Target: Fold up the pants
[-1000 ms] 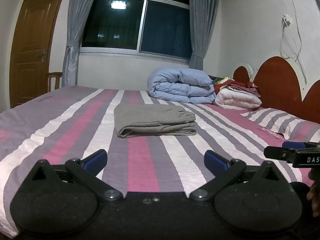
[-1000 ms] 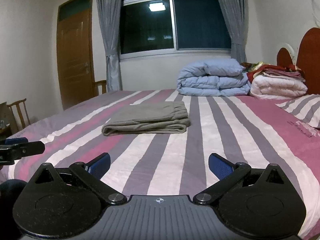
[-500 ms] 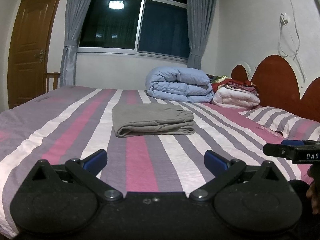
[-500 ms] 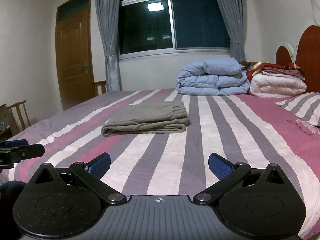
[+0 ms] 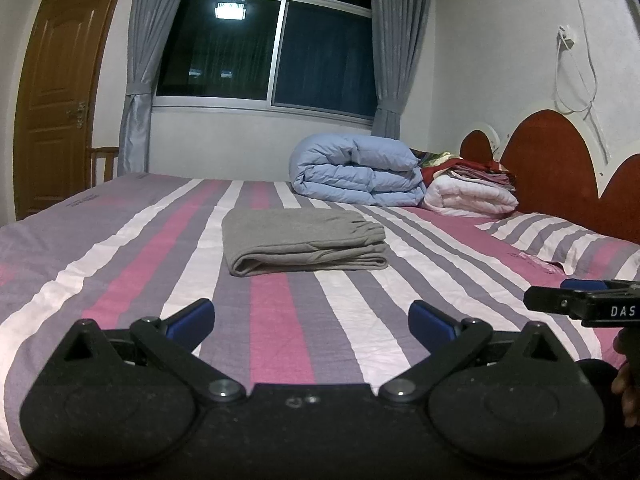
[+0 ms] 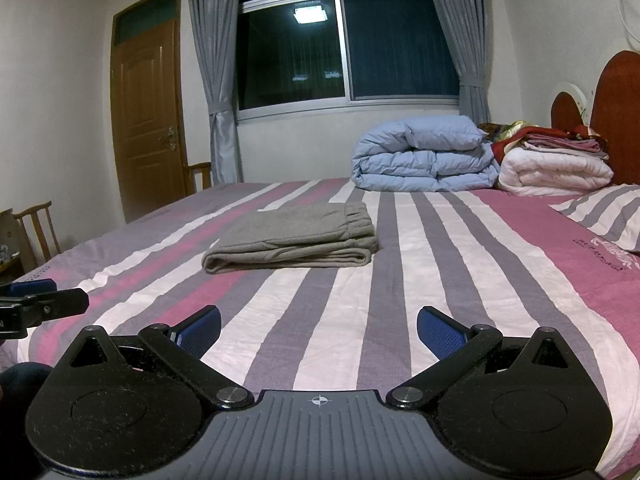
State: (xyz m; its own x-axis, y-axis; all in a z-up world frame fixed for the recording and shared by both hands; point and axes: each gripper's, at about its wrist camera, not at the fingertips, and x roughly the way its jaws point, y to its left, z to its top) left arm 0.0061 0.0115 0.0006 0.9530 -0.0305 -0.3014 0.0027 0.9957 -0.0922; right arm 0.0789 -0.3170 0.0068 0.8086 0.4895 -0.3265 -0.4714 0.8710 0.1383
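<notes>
Your left gripper [image 5: 311, 316] and right gripper [image 6: 319, 325] are both spread wide, grasping nothing, held low over the near edge of the striped bed [image 5: 120, 264]. The grey pants [image 5: 300, 242] lie folded mid-bed, well apart from both. Blue duvet [image 5: 356, 170] sits far right.

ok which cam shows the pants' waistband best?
Right wrist. There the pants lie folded on the bed with the gathered waistband facing the camera, its ridges plain. Left wrist shows the same pants more from the side; the waistband reads only as a few puckers at the right end.
</notes>
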